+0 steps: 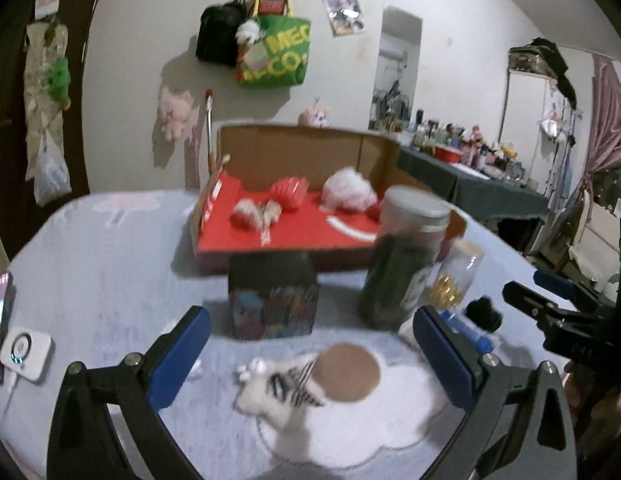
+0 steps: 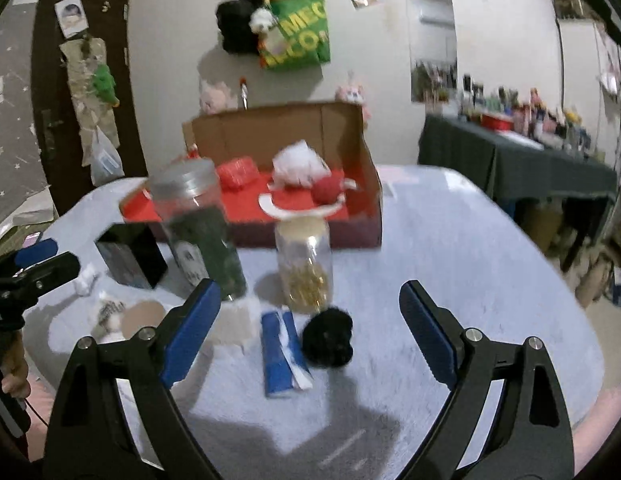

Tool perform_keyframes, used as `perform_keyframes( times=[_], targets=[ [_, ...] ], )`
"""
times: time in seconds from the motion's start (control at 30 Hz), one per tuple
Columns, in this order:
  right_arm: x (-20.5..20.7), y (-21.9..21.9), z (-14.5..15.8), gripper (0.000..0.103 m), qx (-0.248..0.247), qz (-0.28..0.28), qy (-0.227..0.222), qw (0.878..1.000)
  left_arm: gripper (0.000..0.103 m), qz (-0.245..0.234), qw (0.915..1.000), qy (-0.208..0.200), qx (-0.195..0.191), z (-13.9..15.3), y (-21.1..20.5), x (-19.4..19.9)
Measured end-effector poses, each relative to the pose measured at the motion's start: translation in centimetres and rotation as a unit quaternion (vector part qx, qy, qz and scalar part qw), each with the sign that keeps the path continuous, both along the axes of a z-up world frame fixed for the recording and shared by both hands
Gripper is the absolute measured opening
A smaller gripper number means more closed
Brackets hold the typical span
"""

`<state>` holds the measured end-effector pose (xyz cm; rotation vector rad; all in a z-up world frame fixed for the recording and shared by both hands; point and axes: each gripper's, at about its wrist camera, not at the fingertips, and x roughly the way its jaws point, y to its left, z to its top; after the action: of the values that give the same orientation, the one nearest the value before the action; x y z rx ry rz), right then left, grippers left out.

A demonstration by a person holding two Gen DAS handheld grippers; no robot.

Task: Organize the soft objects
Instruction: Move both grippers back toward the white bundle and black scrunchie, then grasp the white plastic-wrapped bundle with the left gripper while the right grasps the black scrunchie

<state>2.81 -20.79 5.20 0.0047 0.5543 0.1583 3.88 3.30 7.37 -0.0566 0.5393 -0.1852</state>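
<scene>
Pale blue cloth [image 1: 110, 264] over one table, shown from two wrist cameras. At far left of the left wrist view: one white device [image 1: 25, 354] beside one lit screen edge. Centre: one dark printed box [image 1: 273, 300], and behind it one open cardboard box [image 1: 302, 152] with red lining, holding four soft items: one red-and-white plush [image 1: 254, 214], one red ribbed ball [image 1: 288, 194], one white fluffy plush [image 1: 348, 190] and one small red ball [image 2: 326, 190]. Right of the printed box: two clear jars, one tall with dark green contents [image 1: 402, 264], one smaller with gold pieces [image 2: 306, 276]. Near foreground: one white cloud-shaped fluffy mat [image 1: 370, 420] bearing one brown disc [image 1: 346, 372] and one white plush with striped ribbon [image 1: 278, 384], lying between the fingers of the left gripper [image 1: 310, 356], jaws spread wide, pads clear of everything. Right wrist view, ahead of the right gripper [image 2: 310, 336]: one blue packet [image 2: 280, 356] touching one black pompom [image 2: 328, 342], both on the cloth between the blue pads; jaws wide apart, gripping nothing.
</scene>
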Motion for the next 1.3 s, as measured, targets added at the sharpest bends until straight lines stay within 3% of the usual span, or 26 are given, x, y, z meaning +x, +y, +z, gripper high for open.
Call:
perform_keyframes(
  times=[0.3, 0.57, 0.6, 0.67, 0.73, 0.77, 0.8, 0.83, 0.9, 1.07, 1.3],
  targets=[
    [1.6, -1.0, -2.6, 0.092, 0.007, -0.004, 0.048, 0.999, 0.102, 0.043, 0.9984, 0.038, -0.005, -1.9, 4.1, 1.7],
    [3.4, -1.2, -4.3, 0.091, 0.018, 0.007, 0.087, 0.996, 0.083, 0.075, 0.9923, 0.099, 0.001, -4.4, 7.3, 3.8],
    [3.5, -1.2, -4.4, 0.088, 0.023, 0.01, 0.09, 0.996, 0.077, 0.074, 0.9912, 0.11, -0.003, -4.9, 7.6, 4.1],
    [3.9, -1.4, -4.7, 0.079, 0.029, 0.013, 0.098, 0.995, 0.067, 0.07, 0.9887, 0.132, -0.012, -5.7, 8.0, 4.8],
    [4.2, -1.7, -5.0, 0.058, 0.036, 0.018, 0.11, 0.993, 0.047, 0.071, 0.987, 0.144, -0.014, -6.2, 8.1, 5.2],
    [4.4, -1.8, -5.1, 0.054, 0.048, 0.024, 0.117, 0.992, 0.042, 0.074, 0.9873, 0.14, -0.008, -6.2, 8.1, 5.3],
    [4.6, -2.0, -5.2, 0.045, 0.066, 0.035, 0.124, 0.99, 0.026, 0.071, 0.9878, 0.139, -0.005, -6.0, 8.1, 5.3],
    [4.6, -2.2, -5.1, 0.029, 0.074, 0.04, 0.125, 0.989, 0.017, 0.066, 0.988, 0.139, -0.007, -5.9, 8.0, 5.3],
    [4.4, -2.1, -4.7, 0.028, 0.071, 0.042, 0.122, 0.989, 0.017, 0.054, 0.9892, 0.134, -0.022, -5.2, 7.9, 5.0],
    [3.2, -1.3, -3.3, 0.027, 0.056, 0.062, 0.104, 0.991, 0.017, 0.013, 0.9949, 0.1, -0.001, -3.0, 5.3, 3.3],
    [2.1, 0.5, -2.6, 0.027, 0.07, 0.107, 0.107, 0.986, 0.017, -0.057, 0.993, 0.102, -0.018, -2.1, 1.4, 2.0]
  ],
)
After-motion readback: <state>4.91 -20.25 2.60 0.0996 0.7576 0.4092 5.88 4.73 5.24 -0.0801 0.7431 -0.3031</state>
